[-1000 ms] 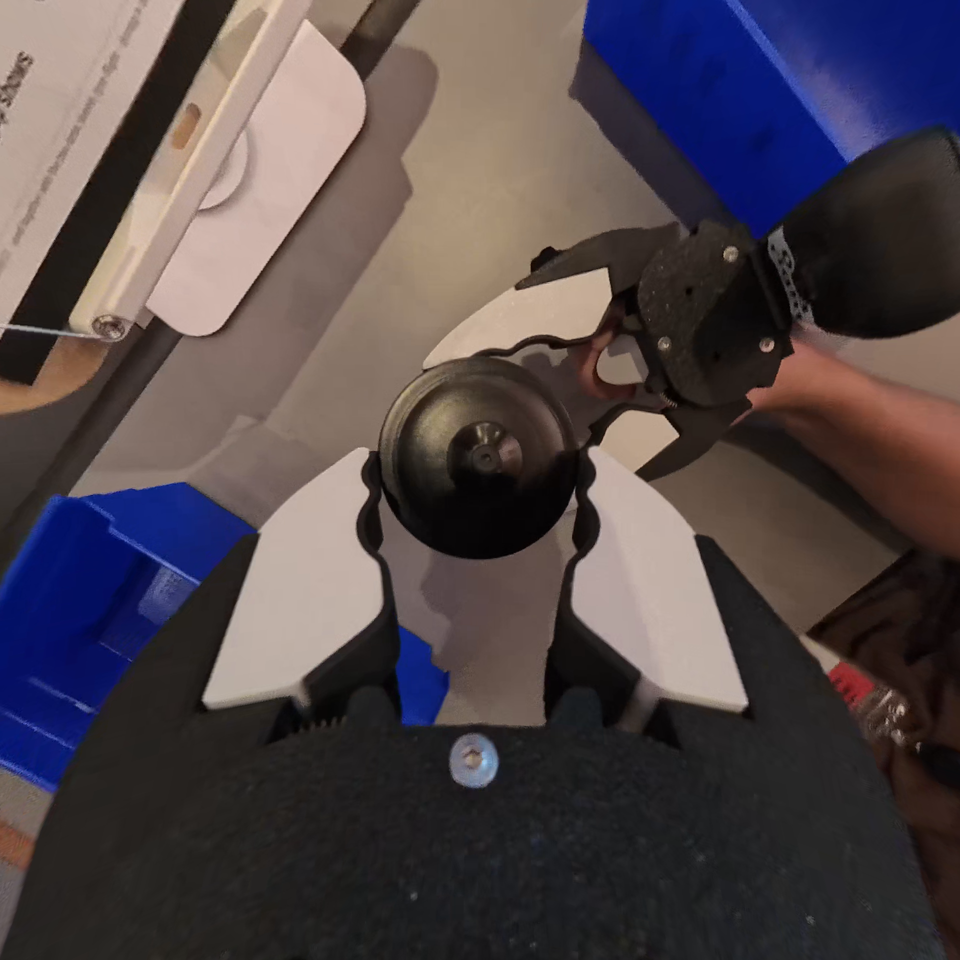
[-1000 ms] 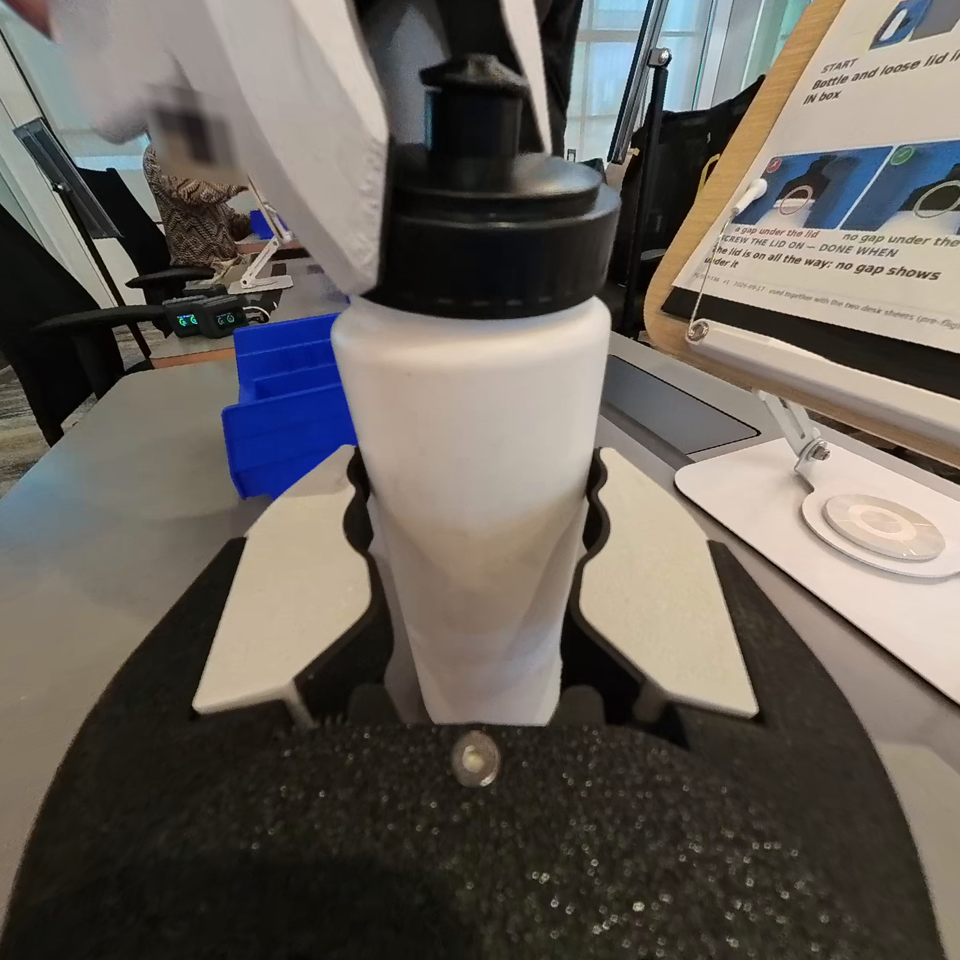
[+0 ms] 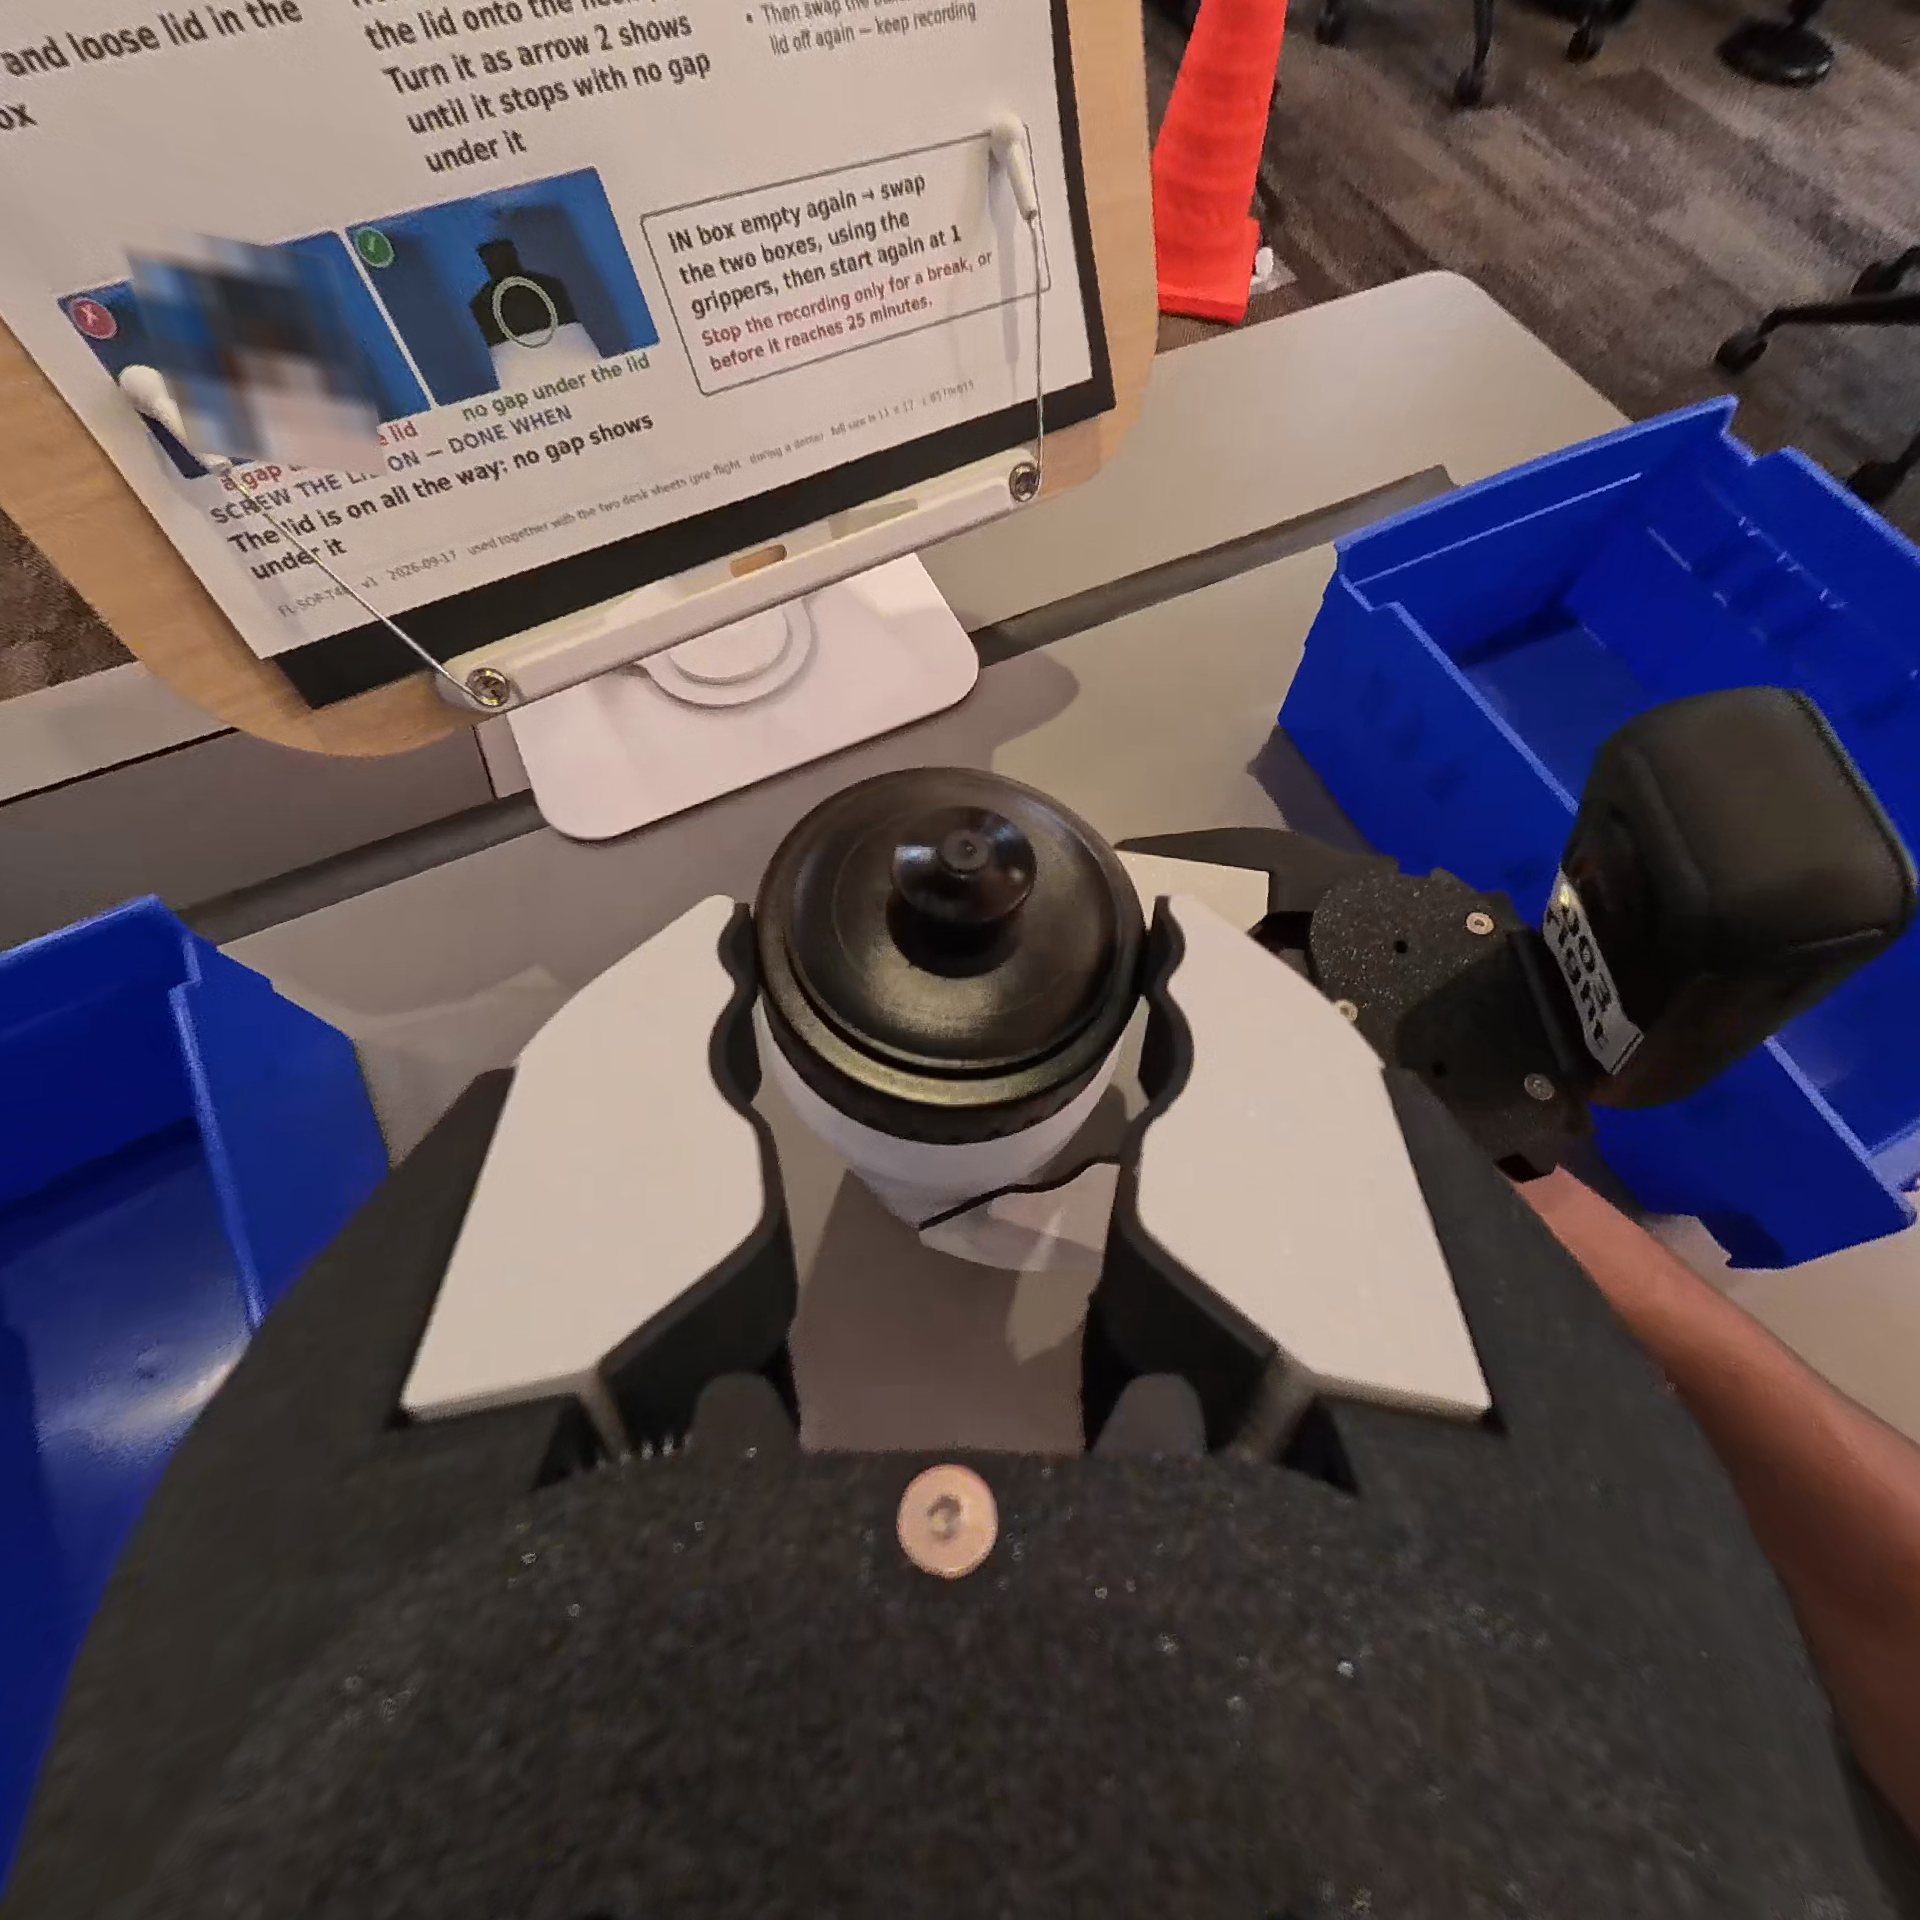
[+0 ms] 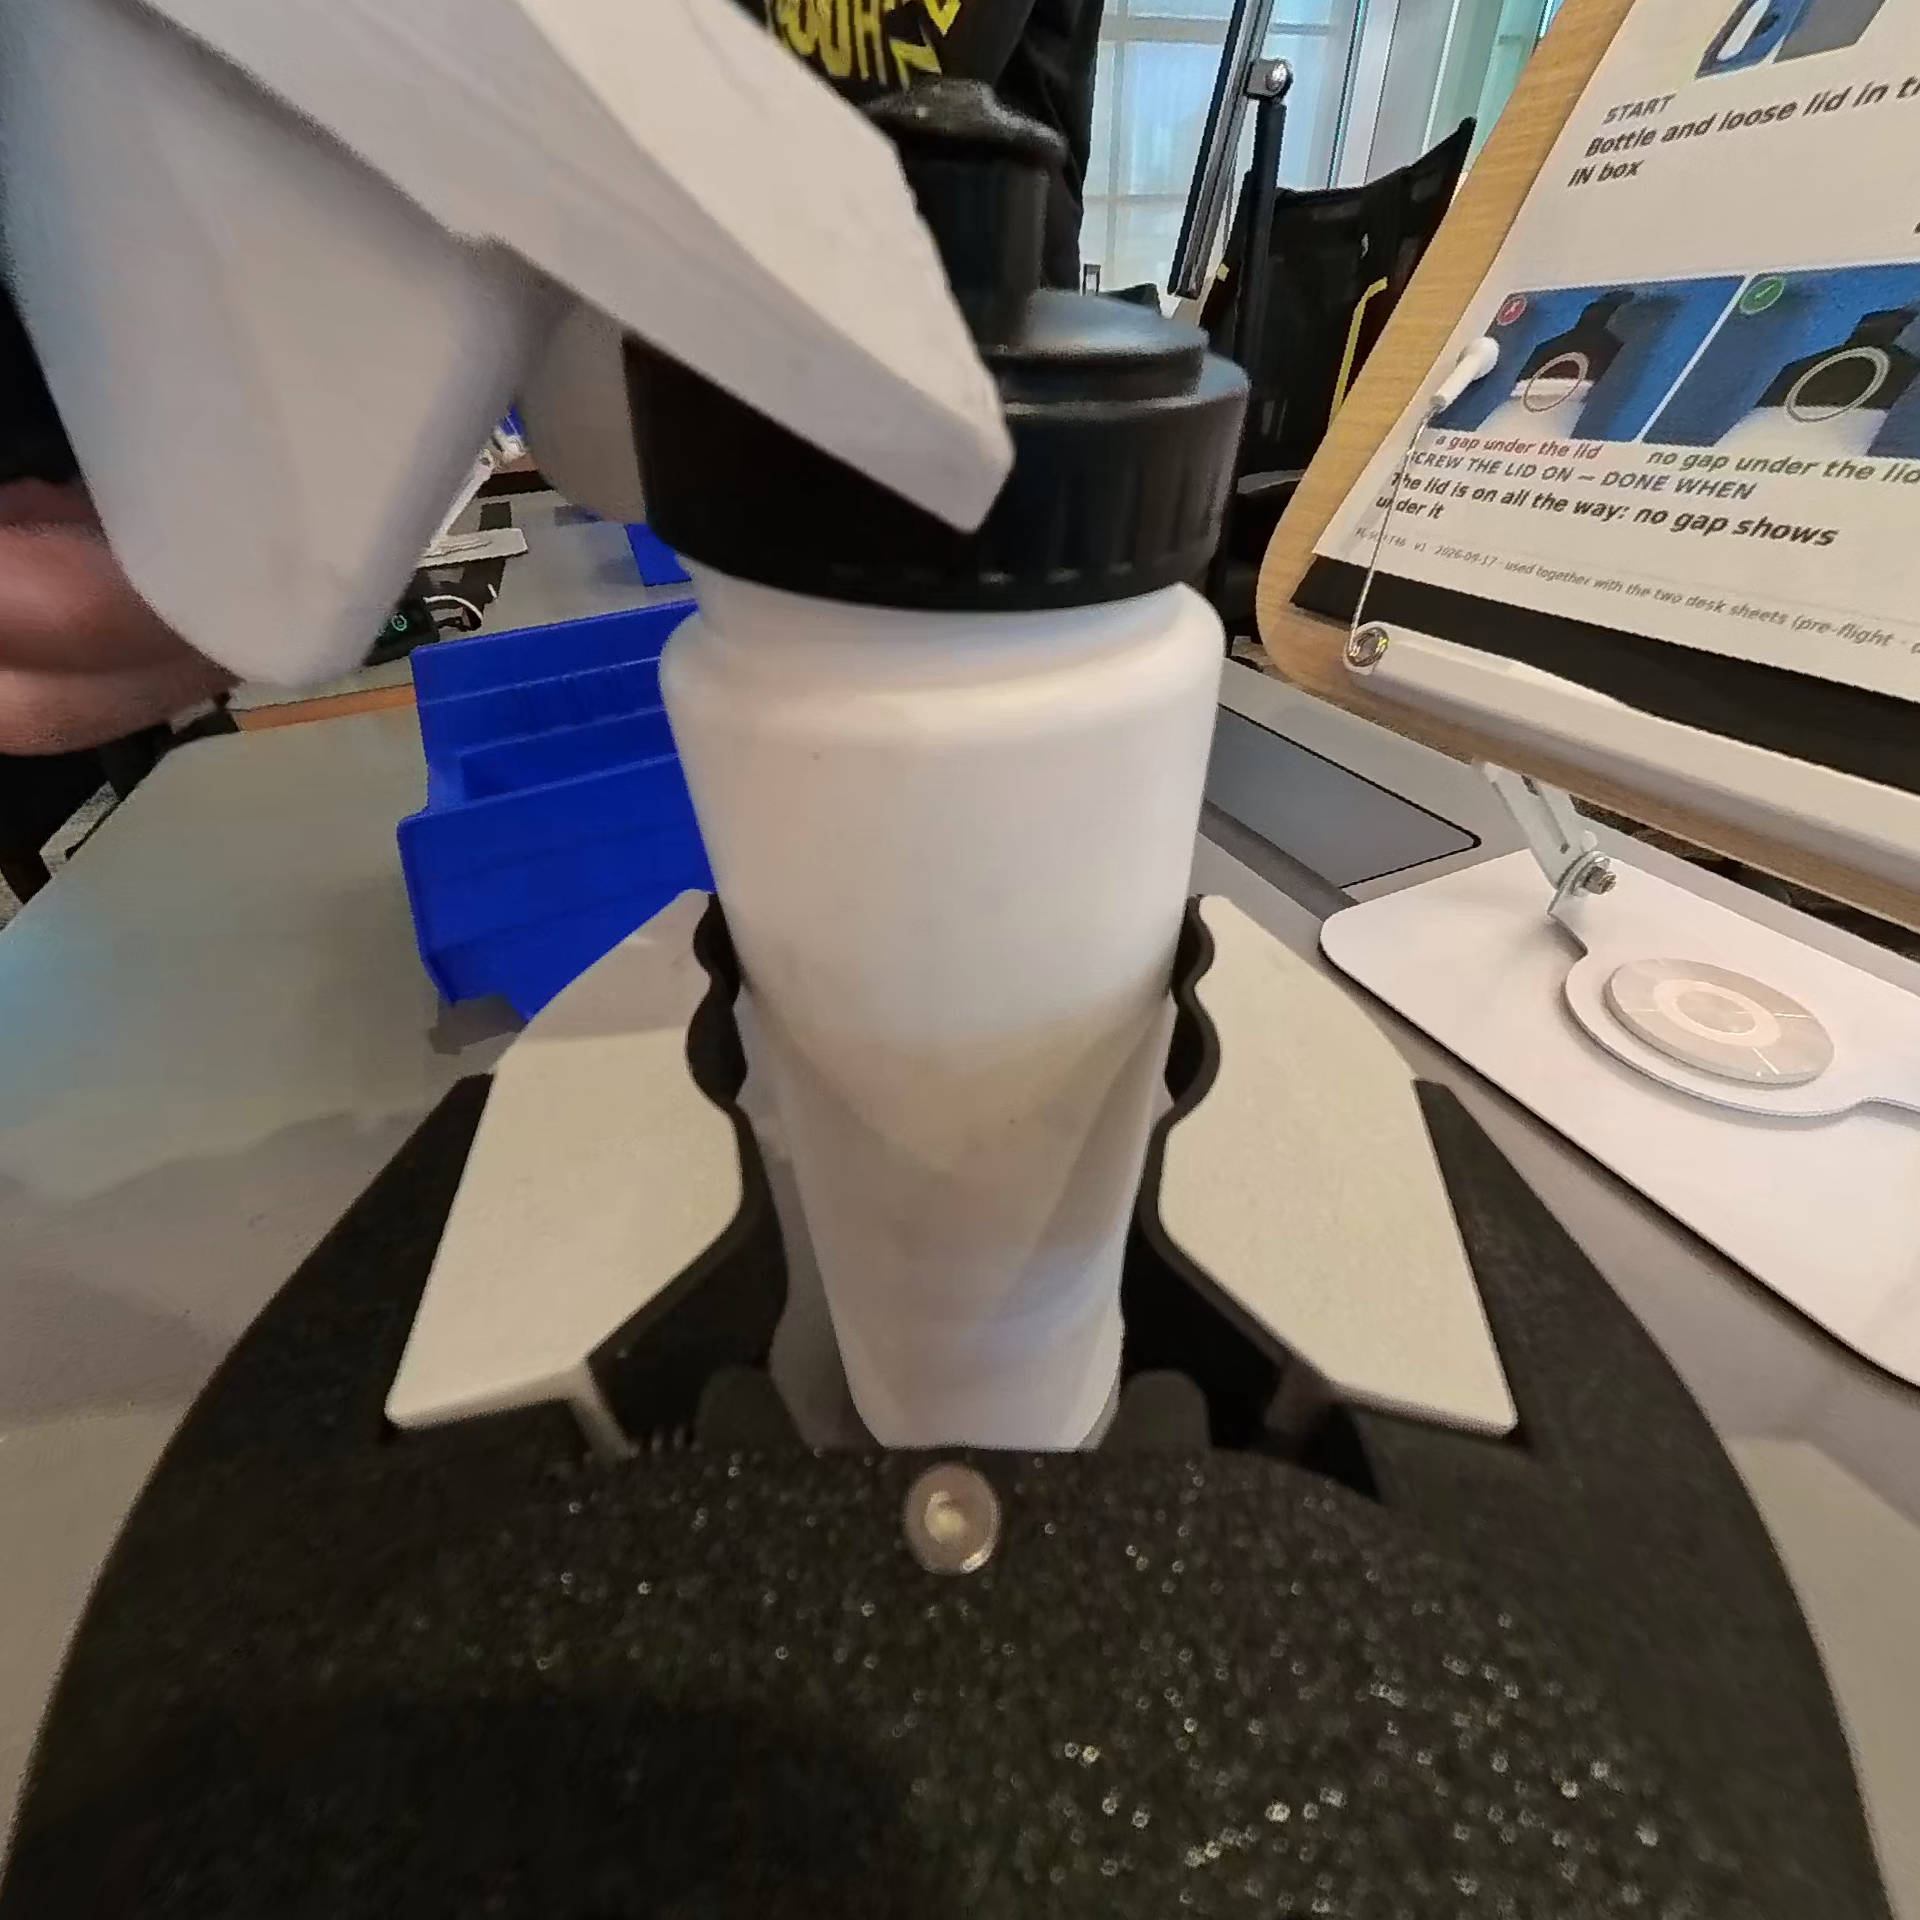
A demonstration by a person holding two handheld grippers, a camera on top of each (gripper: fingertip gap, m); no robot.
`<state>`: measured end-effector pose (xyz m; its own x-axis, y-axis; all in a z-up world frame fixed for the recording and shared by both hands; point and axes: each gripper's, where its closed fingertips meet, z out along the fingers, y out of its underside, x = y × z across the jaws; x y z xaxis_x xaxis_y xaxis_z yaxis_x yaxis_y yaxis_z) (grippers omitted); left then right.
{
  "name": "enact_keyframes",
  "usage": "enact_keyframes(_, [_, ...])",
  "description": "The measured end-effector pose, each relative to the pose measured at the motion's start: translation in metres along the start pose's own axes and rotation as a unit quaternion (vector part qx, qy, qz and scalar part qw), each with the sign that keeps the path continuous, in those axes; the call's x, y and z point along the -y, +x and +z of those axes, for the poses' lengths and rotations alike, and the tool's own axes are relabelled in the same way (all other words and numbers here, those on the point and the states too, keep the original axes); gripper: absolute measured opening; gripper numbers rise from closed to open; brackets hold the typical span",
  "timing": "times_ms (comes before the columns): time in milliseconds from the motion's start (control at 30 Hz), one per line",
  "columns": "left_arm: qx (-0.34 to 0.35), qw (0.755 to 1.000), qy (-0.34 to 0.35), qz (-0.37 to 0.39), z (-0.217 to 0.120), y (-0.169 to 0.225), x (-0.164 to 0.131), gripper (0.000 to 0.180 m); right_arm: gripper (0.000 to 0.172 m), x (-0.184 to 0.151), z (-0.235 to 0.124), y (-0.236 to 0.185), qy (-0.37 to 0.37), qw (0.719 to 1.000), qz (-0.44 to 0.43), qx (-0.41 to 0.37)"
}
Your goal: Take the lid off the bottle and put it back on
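- A blue bin (image 3: 156,1143) sits at the far left of the bench (image 3: 1195,686); in the right wrist view it shows behind the bottle, to its left.
- An instruction board (image 3: 582,343) on a white stand (image 3: 748,717) rises at the back of the bench.
- The left claw (image 3: 948,966) comes at the bottle from above, its two pads (image 3: 740,997) pressed against opposite sides of the black lid (image 3: 935,997).
- The lid sits on top of the white bottle (image 4: 945,831), which stands about upright in the middle of the bench.
- The right claw (image 4: 951,997) is clamped on the lower body of the bottle, pads (image 4: 717,1029) touching its sides.
- In the left wrist view the right claw reaches in from the right, below the lid.
- A second blue bin (image 3: 1507,665) sits to the right, behind the right claw's body.
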<state>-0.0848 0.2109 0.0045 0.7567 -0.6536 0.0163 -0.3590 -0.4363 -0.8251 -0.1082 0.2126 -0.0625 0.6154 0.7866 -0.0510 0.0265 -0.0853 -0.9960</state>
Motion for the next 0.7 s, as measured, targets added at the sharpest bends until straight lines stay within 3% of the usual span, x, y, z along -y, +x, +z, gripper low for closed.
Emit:
enact_keyframes(267, [-0.011, 0.997, 0.069, 0.026, -0.004, 0.004, 0.004, 0.071, 0.08, 0.0, 0.0, 0.0, -0.001, 1.0, -0.001, 0.0])
enact_keyframes(367, [-0.04, 0.997, 0.066, 0.03, -0.013, 0.009, 0.012, 0.086, 0.081, 0.0, 0.0, 0.0, -0.001, 1.0, -0.002, 0.001])
enact_keyframes(500, [-0.059, 0.996, -0.008, 0.067, -0.017, 0.01, 0.018, 0.101, 0.08, 0.0, 0.0, 0.0, 0.001, 1.0, -0.001, 0.001])
enact_keyframes(633, [-0.059, 0.985, -0.071, 0.144, -0.02, 0.017, 0.02, 0.097, 0.081, 0.0, 0.0, 0.0, -0.001, 1.0, -0.001, 0.001])
enact_keyframes(700, [-0.036, 0.969, -0.129, 0.206, -0.016, 0.019, 0.004, 0.1, 0.08, 0.0, 0.0, 0.0, -0.002, 1.0, -0.001, 0.001])
